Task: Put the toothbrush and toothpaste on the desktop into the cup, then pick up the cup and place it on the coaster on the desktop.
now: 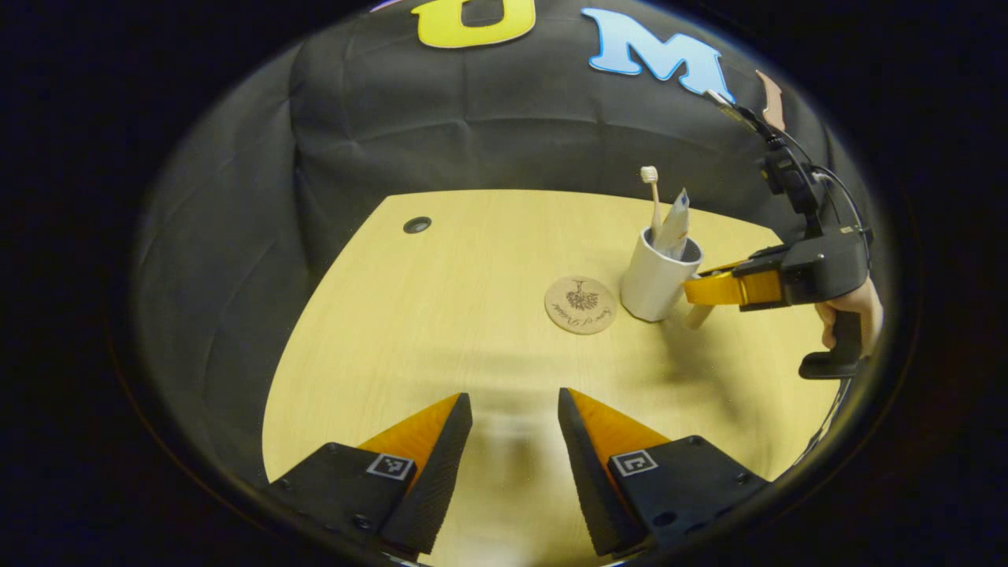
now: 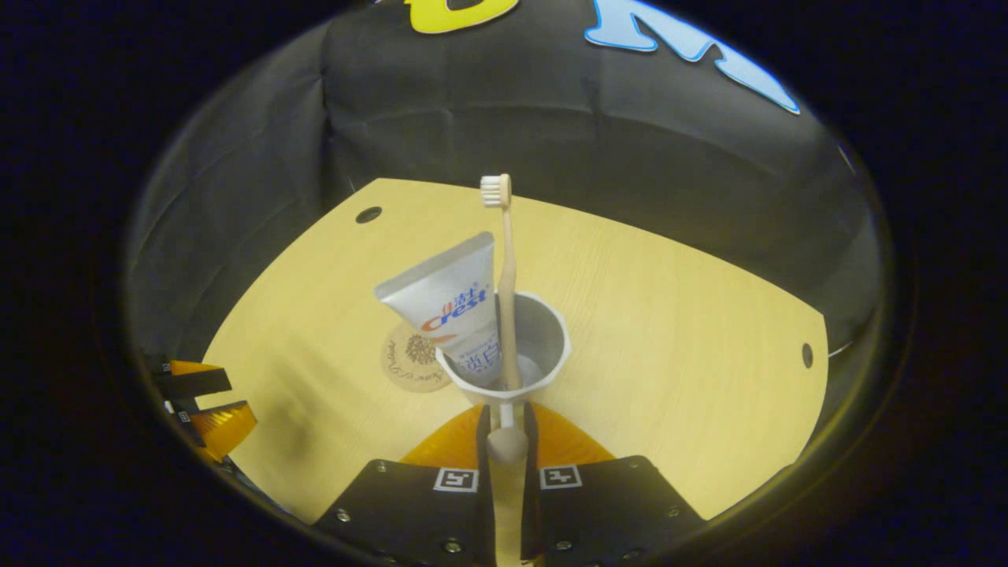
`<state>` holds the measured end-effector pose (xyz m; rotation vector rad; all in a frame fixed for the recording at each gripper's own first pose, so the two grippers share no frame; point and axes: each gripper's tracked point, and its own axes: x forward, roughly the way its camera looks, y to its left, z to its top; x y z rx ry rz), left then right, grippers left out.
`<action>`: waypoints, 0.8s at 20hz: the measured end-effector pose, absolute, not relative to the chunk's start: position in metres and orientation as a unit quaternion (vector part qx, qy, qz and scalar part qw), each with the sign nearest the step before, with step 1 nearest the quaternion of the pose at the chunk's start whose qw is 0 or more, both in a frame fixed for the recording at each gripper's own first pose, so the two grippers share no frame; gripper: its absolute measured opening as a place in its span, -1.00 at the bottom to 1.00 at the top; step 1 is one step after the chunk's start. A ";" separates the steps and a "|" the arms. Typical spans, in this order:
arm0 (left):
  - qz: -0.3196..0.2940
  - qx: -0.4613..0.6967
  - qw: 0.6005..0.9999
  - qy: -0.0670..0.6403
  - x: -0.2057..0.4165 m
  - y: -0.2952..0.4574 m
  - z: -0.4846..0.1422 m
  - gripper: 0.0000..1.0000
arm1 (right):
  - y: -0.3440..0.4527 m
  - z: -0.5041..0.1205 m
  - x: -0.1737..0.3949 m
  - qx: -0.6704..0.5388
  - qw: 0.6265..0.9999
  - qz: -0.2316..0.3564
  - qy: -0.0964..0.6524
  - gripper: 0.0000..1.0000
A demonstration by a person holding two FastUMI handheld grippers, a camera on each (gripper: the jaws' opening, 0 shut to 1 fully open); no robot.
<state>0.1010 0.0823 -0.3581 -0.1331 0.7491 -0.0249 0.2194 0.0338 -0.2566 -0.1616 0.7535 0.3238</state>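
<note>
Since the toothbrush (image 2: pixel 505 260) and the toothpaste (image 2: pixel 449 303) both stand in the cup (image 2: pixel 543 346), my job now is to move the cup onto the coaster (image 1: pixel 580 305), which lies just beside it on the desk (image 1: pixel 441 315). My right gripper (image 2: pixel 506 429) is at the cup's near rim. Its fingers are almost pressed together, and there is a small round knob between them. I think that knob is a handle on the cup, but the view is too blurry to be sure. My left gripper (image 1: pixel 516 409) hangs above the bare desk, fingers spread, holding nothing. To do this well, I should squeeze firmly, lift the cup straight up, and keep it level so the tall brush does not tip out. Then I should slide across slowly and set it down in the middle of the coaster.
</note>
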 end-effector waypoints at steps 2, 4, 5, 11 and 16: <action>-0.009 -0.064 0.929 0.365 0.101 0.085 -0.357 0.53 | 0.035 -0.259 0.217 -0.067 0.922 0.148 0.350 -0.73; -0.008 -0.063 0.929 0.364 0.104 0.088 -0.358 0.53 | 0.037 -0.264 0.212 -0.057 0.930 0.136 0.335 -0.74; -0.007 -0.060 0.929 0.364 0.107 0.090 -0.358 0.53 | 0.037 -0.266 0.210 -0.057 0.935 0.129 0.326 -0.73; -0.002 -0.054 0.929 0.367 0.104 0.092 -0.369 0.52 | 0.033 -0.253 0.214 -0.055 0.950 0.112 0.287 -0.74; -0.002 -0.057 0.929 0.366 0.092 0.090 -0.369 0.53 | 0.039 -0.245 0.225 -0.043 0.958 0.102 0.265 -0.86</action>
